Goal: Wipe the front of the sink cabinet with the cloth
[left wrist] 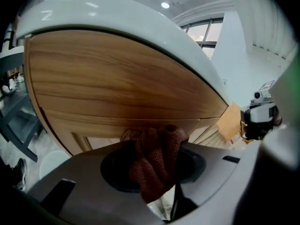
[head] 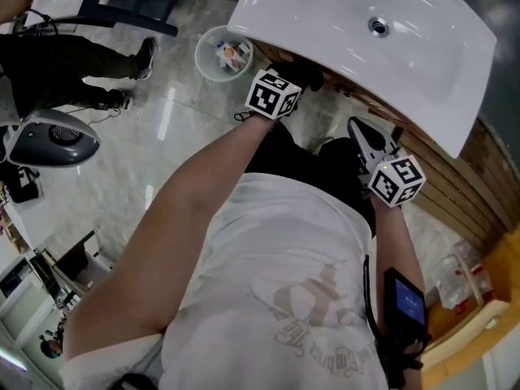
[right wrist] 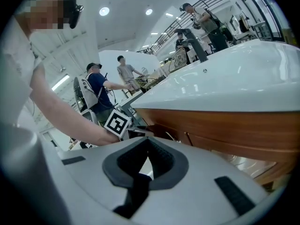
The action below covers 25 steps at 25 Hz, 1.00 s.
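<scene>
Left fingers: my left gripper (left wrist: 157,139) is clamped on the cloth (left wrist: 152,168), a rust-brown wad bunched between the jaws and poking past the tips (so fabric, not plastic, meets the wood).
Right fingers: my right gripper (right wrist: 147,161) has its jaws parted by a narrow wedge with nothing between them. I judge it is held aside, clear of the wiping path.
Just ahead: the cabinet front (left wrist: 117,88), with its warm wood grain, is right beyond the cloth. I cannot tell whether they touch.
Above the fingers: the white sink basin (head: 366,39) overhangs, so I reach in beneath it.
Below: pale marble floor (head: 162,128), with a clear tub (head: 221,55) beside the cabinet.
Room: a bright hall, with people (right wrist: 125,76) well beyond the right fingers.
</scene>
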Available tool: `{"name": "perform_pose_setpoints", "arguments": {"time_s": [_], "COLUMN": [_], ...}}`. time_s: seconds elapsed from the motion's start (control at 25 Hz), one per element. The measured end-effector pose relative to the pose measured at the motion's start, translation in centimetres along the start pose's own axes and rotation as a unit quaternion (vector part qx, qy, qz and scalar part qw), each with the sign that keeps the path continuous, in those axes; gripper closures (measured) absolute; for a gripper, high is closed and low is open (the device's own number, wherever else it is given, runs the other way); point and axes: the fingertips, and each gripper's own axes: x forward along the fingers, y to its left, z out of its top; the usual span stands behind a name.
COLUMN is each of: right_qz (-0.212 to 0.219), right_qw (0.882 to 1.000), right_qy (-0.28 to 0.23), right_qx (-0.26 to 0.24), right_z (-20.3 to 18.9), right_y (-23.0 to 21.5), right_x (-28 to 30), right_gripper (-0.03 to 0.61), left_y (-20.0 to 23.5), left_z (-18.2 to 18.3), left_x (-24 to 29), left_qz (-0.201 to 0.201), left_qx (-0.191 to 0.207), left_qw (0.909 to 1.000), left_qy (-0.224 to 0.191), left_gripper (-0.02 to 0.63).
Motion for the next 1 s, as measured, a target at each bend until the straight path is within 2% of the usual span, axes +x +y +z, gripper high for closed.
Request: {"name": "perform_pose_setpoints", "arguments": {"time_s": [0.08, 0.24, 0.68, 0.84, 1.0], "right_qz": [0.006, 0.020, 0.006, -0.005, -0.006], "right_qw": [1.000, 0.998, 0.998, 0.998, 0.998], "right_qy": [-0.006, 0.014, 0.035, 0.042, 0.047], "right_qx": [-0.013, -0.054, -0.044, -0.038, -0.035], "right_z": [0.2, -0.6, -3.7, -4.4, -5.1], "right_y": [0.1, 0.8, 0.0, -0.5, -0.5], "right_x": [-0.4, -0.6, -2.8, -3.7, -3.7], "right_gripper": [0.566, 0.566, 0.566, 0.566, 0.566], "left_y": [-1.3, -3.4, -9.8, -9.6, -7.2], "left_z": [0.3, 0.2, -0.6, -0.7, -0.9], "left_x": [0.8, 1.7, 5.1, 6.1, 5.4], "left_qz": [-0.016, -0.034, -0.096, -0.091, -0.065], "left_qx": [0.002, -0.007, 0.001, 0.015, -0.010], "left_qw": [0.9999, 0.9994, 0.9954, 0.9957, 0.9977], "left_qy": [0.005, 0.000, -0.002, -0.004, -0.018], "left_gripper": [0.472, 0.472, 0.472, 0.472, 0.472]}}
